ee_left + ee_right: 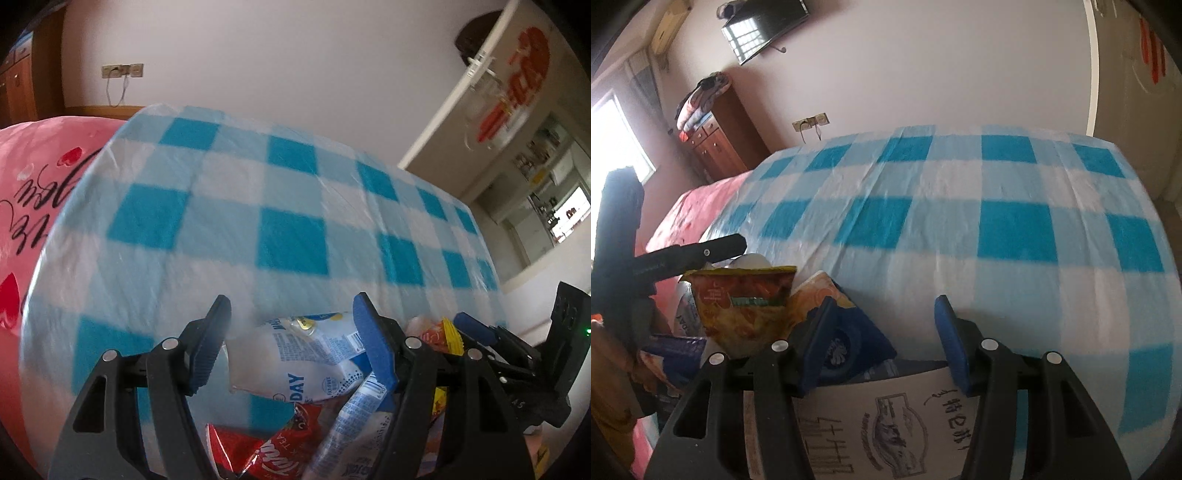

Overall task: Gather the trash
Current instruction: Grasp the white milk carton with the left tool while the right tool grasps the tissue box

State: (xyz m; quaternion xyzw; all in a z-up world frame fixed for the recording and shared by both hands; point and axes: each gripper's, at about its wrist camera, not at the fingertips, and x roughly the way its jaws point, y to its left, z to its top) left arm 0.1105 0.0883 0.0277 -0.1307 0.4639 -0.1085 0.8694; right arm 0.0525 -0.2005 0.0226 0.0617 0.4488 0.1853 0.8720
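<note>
— What do we see from the left wrist?

— Our left gripper (291, 325) stands half spread, angled down over the blue-checked cloth (258, 206). A white-and-blue wrapper (295, 358) lies between the fingers; the right finger (373, 347) seems to touch it, the left one stands apart, so we cannot tell whether it is pinched. A red wrapper (273, 454) lies below it, and the other gripper (476, 328) sits to the right.

— And from the right wrist?

— Our right gripper (884, 325) is also partly spread, pointing down. Its left finger (820, 339) rests against a blue packet (857, 336), with a white printed box (886, 421) beneath — a grip we cannot confirm. An orange noodle cup (746, 306) stands just left of it.
</note>
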